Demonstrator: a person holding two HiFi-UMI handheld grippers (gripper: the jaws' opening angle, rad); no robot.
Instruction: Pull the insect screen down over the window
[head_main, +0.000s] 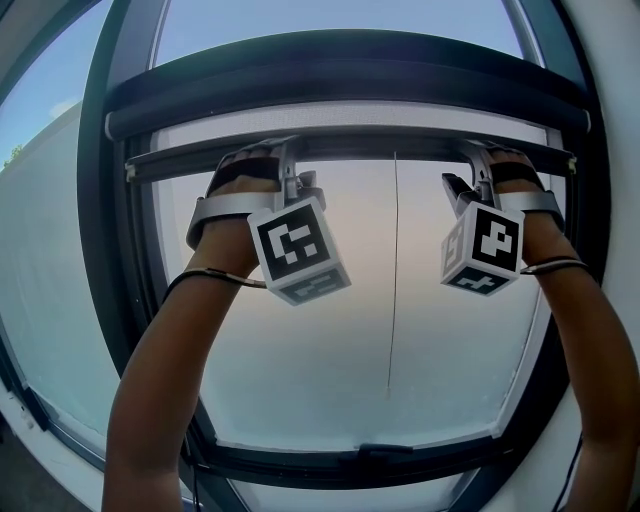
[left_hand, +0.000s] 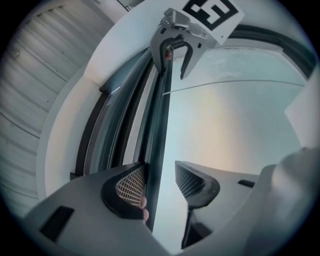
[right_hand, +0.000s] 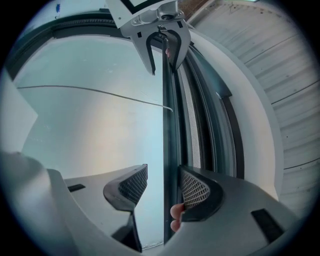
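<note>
Head view: left gripper (head_main: 290, 170) and right gripper (head_main: 478, 168) straddle the bar (head_main: 390, 150), high under the roller (head_main: 350, 80). The pull probably goes best with both hands drawing down evenly, keeping the bar level.

Left gripper view: jaws moderately apart astride the bar, left pad (left_hand: 129, 186) against it, the other clear.

Right gripper view: jaws wide, the bar between them, right pad (right_hand: 196, 190) just beside it.

Up there the dark window frame (head_main: 100, 250) carried everything. A black roller housing (head_main: 350, 80) ran across its top, and a narrow strip of pale mesh (head_main: 350, 118) showed just beneath it. The slim pull bar (head_main: 400, 147) sat right under that, spanning side to side. A thin cord (head_main: 393, 280) hung down over the pane (head_main: 300, 350).
</note>
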